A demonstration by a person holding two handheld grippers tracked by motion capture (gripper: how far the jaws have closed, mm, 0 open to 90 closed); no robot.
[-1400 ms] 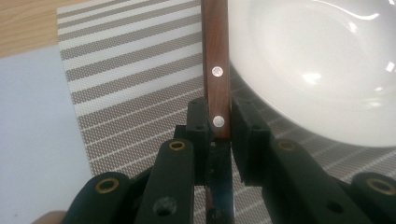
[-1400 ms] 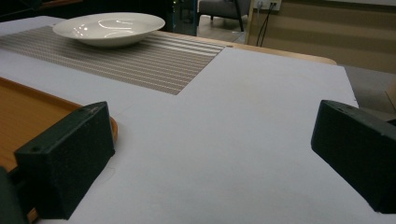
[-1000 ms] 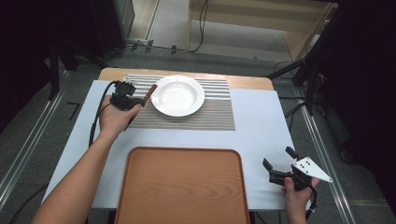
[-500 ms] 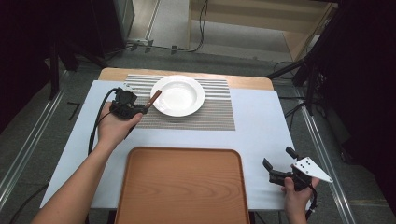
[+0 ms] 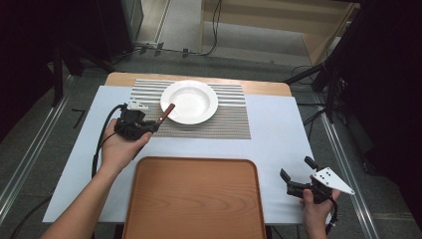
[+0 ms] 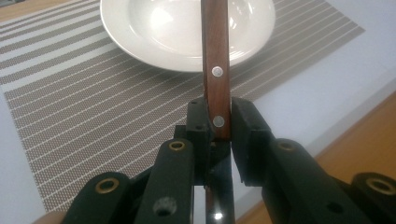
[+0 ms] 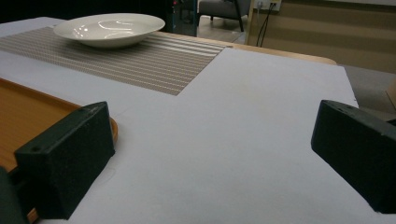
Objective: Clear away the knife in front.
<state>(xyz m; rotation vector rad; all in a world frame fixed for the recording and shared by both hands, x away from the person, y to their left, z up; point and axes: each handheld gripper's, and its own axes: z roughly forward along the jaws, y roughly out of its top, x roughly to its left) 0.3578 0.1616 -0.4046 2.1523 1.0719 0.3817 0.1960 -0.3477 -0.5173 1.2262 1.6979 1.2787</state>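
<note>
Left gripper view: left claw (image 6: 218, 122) clenches a wooden knife handle (image 6: 215, 70) reaching over the white plate (image 6: 154, 35); right claw (image 7: 205, 154) released.

A white, shallow plate (image 5: 189, 101) with a wide rim sits upright and empty on a striped grey placemat (image 5: 219, 119) at the far side of the bench. A wooden handle (image 6: 215, 70) with two metal rivets, brown and straight, is clamped between the left claw (image 6: 215, 123) jaws. Its far end reaches over the plate's near-left rim.
</note>
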